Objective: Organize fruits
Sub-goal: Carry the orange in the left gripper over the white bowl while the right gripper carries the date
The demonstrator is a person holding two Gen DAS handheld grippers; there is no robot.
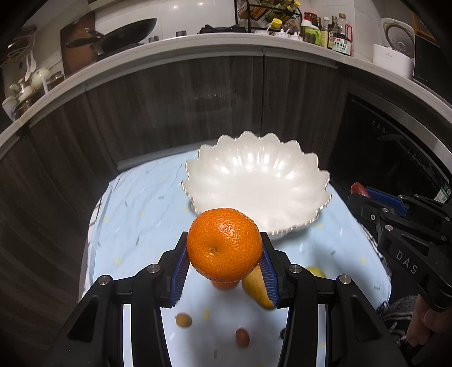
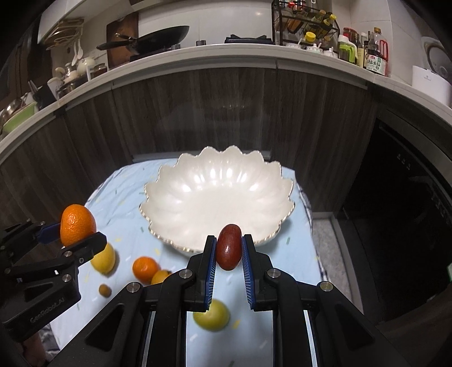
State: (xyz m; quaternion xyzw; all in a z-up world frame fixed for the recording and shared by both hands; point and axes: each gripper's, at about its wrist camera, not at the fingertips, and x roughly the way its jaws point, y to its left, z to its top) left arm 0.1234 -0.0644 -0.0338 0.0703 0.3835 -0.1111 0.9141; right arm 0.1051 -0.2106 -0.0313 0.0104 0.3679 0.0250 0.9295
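Kitchen counter (image 2: 197, 56) across the back over dark wood cabinet fronts (image 2: 197, 113), with a black wok (image 2: 158, 36), spice rack (image 2: 305, 19), sauce bottles (image 2: 375, 53) and white rice cooker (image 1: 395, 45) on top; bottle labels too small to read. Dark oven front (image 2: 409, 197) at right. Below, small table under pale blue patterned cloth (image 2: 113, 192). White scalloped bowl (image 2: 217, 194) sits mid-cloth, nothing in it.

Left gripper (image 1: 224, 254): blue pads pinching a mandarin orange (image 1: 224, 244) from both sides, lifted off the cloth, just short of the bowl's near rim. Right gripper (image 2: 228, 251): fingers closed onto a dark red oval fruit (image 2: 229, 247), upright between the pads, right in front of the near rim.

Loose on the cloth, near side of the bowl: a lemon (image 2: 104, 258) partly behind the left gripper, yellow-green round fruit (image 2: 212, 314) under the right gripper, second mandarin (image 2: 145, 269) touching a smaller yellow-orange fruit (image 2: 161, 276), small brown round fruit (image 2: 104, 290). Left wrist view shows another small brown one (image 1: 243, 337), blurred.

Writing: "GenRobot.AI" on left gripper body; "DAS" on right gripper body.
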